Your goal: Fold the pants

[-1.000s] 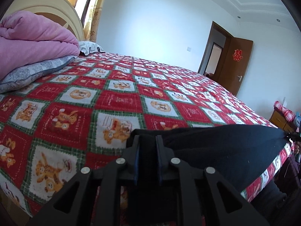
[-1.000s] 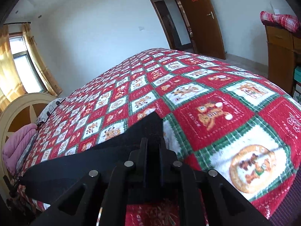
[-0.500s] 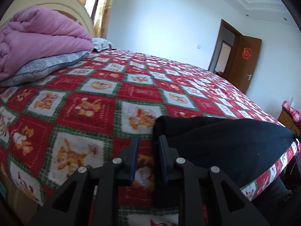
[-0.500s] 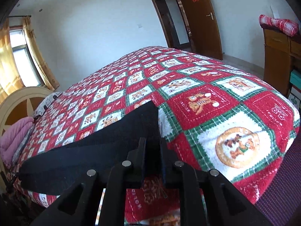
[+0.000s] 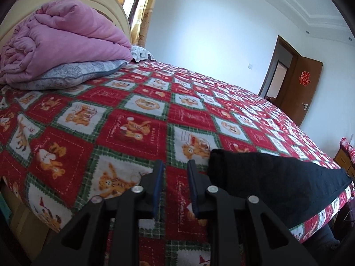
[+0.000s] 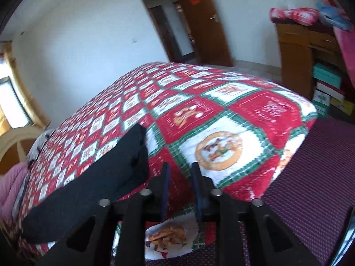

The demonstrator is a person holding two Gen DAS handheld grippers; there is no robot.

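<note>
Bed with red, white and green checked cartoon-print quilt (image 5: 142, 119) fills both views. Black folded fabric pants (image 5: 273, 181) lie flat along near edge of bed, long strip, one end just right of left tool, other end just left of right tool. Pink rolled quilt (image 5: 60, 46) on grey patterned pillow (image 5: 73, 75) at headboard. Left tool (image 5: 175, 166): jaws apart, empty. Right tool (image 6: 180, 168): jaws apart, empty; view blurred.

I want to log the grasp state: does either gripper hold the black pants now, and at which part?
Nothing is held. The left gripper and the right gripper both have open jaws with only bedspread between them; the black pants lie beside them.
</note>
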